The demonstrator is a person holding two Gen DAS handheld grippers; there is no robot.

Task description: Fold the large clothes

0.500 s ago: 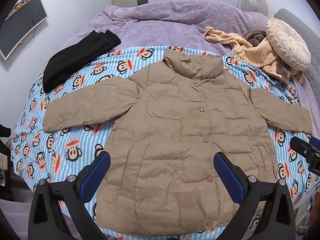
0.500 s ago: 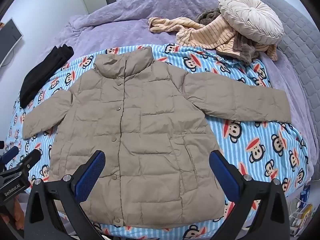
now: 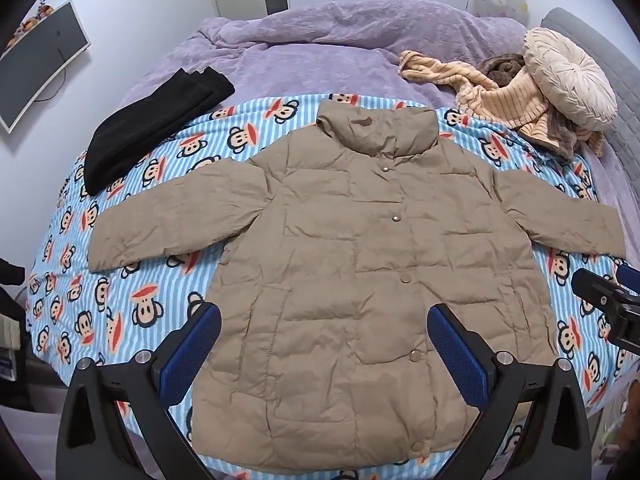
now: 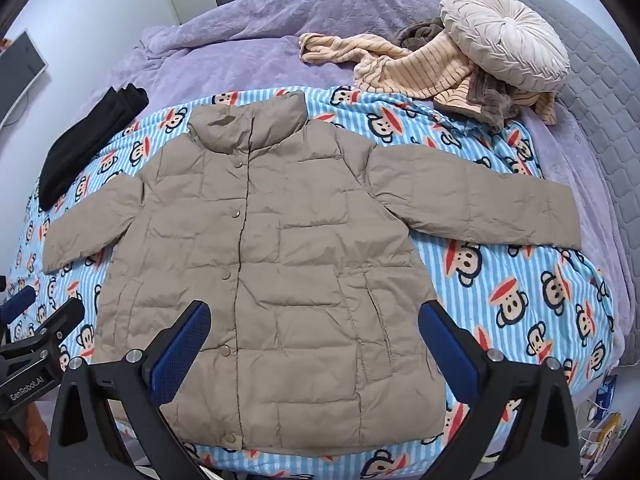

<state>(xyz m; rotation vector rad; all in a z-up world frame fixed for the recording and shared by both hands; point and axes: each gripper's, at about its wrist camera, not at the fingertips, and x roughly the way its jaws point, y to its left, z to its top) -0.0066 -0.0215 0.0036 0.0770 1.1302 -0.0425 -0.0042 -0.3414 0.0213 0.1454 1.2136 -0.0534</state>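
A tan quilted puffer jacket [image 3: 360, 272] [image 4: 280, 264] lies flat and buttoned on a blue striped monkey-print blanket [image 3: 132, 280] [image 4: 512, 280], collar away from me, both sleeves spread out sideways. My left gripper [image 3: 324, 352] hovers open above the jacket's lower hem, its blue pads wide apart and nothing between them. My right gripper [image 4: 314, 348] is likewise open over the hem, a bit further right. Each gripper shows at the edge of the other's view: the right gripper [image 3: 608, 300], the left gripper [image 4: 36, 332].
A folded black garment [image 3: 152, 124] lies at the blanket's far left. A striped beige garment [image 3: 492, 92] and a round cream cushion [image 3: 568, 76] sit at the far right on the purple bedspread [image 3: 320, 48]. A monitor [image 3: 40, 60] hangs on the left wall.
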